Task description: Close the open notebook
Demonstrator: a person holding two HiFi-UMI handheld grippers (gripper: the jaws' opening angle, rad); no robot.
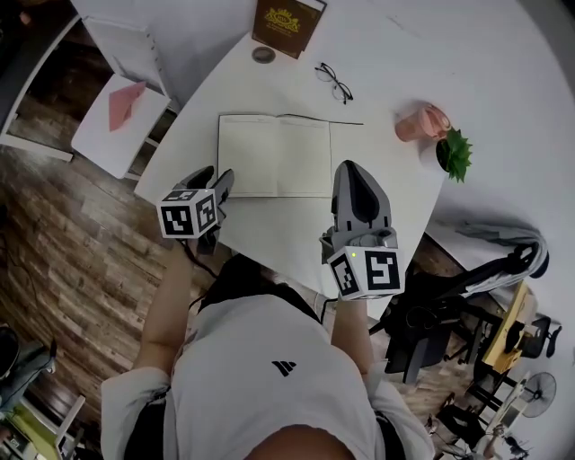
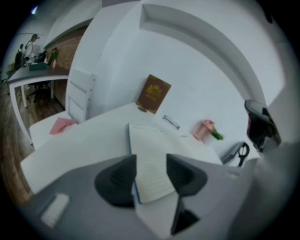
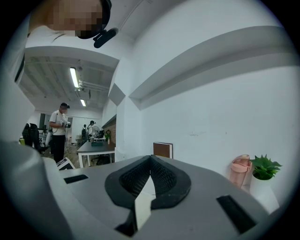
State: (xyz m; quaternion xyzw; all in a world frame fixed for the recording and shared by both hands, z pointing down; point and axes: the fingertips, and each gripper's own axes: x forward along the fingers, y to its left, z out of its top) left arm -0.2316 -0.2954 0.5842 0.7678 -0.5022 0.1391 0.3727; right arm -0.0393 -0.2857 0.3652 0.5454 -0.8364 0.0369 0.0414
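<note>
The open notebook [image 1: 274, 154] lies flat on the white table [image 1: 395, 54], blank pages up, its left page much wider than the right. My left gripper [image 1: 220, 184] is at the notebook's near left corner, tilted down. In the left gripper view its jaws [image 2: 151, 160] stand open, with the near edge of the notebook's [image 2: 145, 140] left page and its blue cover edge showing between them; the pads are not pressing on it. My right gripper [image 1: 358, 175] hovers over the near right part of the notebook. Its jaws [image 3: 150, 158] are shut with nothing in them.
At the table's far side are a brown book [image 1: 287, 22], a small round object [image 1: 263, 55] and glasses [image 1: 334, 83]. A pink bottle [image 1: 422, 121] and a potted plant [image 1: 454, 154] are at the right. A white chair holding a pink sheet [image 1: 126, 103] is on the left.
</note>
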